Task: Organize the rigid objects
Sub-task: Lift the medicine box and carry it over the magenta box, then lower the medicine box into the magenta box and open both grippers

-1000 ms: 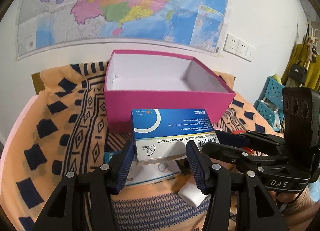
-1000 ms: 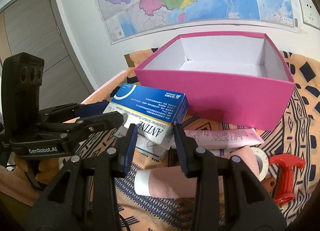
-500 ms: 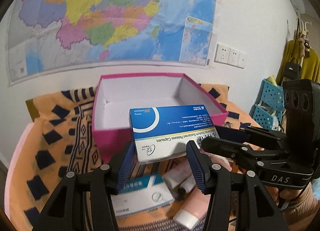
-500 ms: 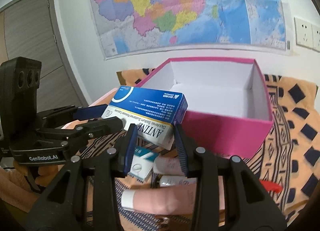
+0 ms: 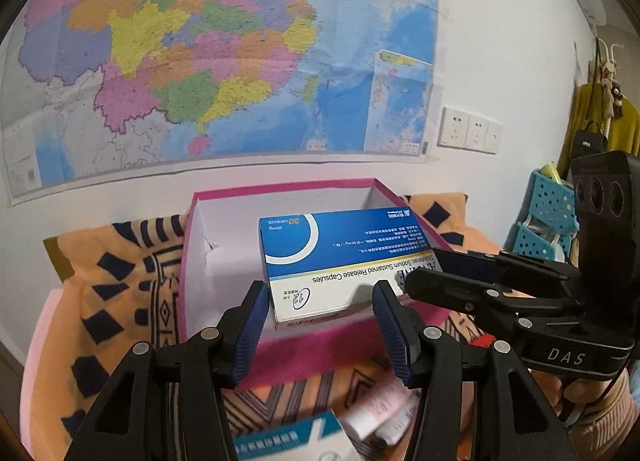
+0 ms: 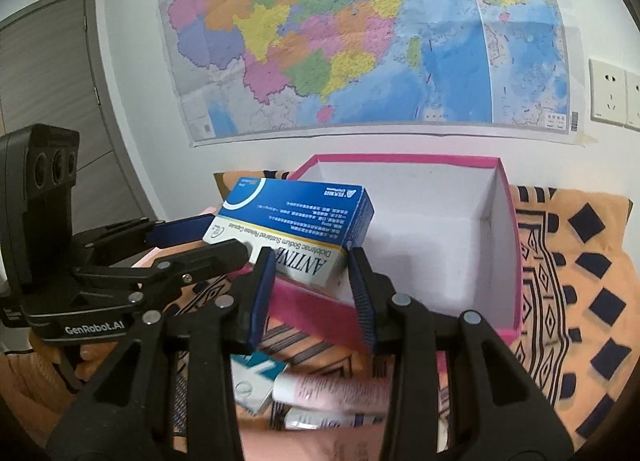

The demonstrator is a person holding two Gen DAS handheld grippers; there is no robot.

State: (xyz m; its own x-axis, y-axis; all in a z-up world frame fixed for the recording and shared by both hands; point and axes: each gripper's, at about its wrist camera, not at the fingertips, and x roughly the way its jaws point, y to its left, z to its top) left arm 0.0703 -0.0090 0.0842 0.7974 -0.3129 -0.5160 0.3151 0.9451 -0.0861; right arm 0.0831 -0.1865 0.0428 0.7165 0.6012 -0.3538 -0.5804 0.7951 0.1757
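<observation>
A: Nearest to you: at 6 o'clock in the left wrist view lies a blurred teal-and-white carton, with pink tubes just beside it at 5 o'clock, all on the orange patterned cloth.

B: Your left gripper?

A: Its jaws are closed on the short end of the blue-and-white capsule box, blue pads touching both sides. Your right gripper clamps the other end of the same box, the end printed with large letters.

B: Where is the box?

A: Held off the cloth, over the near wall of the pink box, partly above its white interior. From the right wrist view the capsule box sits at 10 o'clock of the pink box's opening.

B: Beyond that?

A: A wall map at 12 o'clock, wall sockets at 2 o'clock.
</observation>
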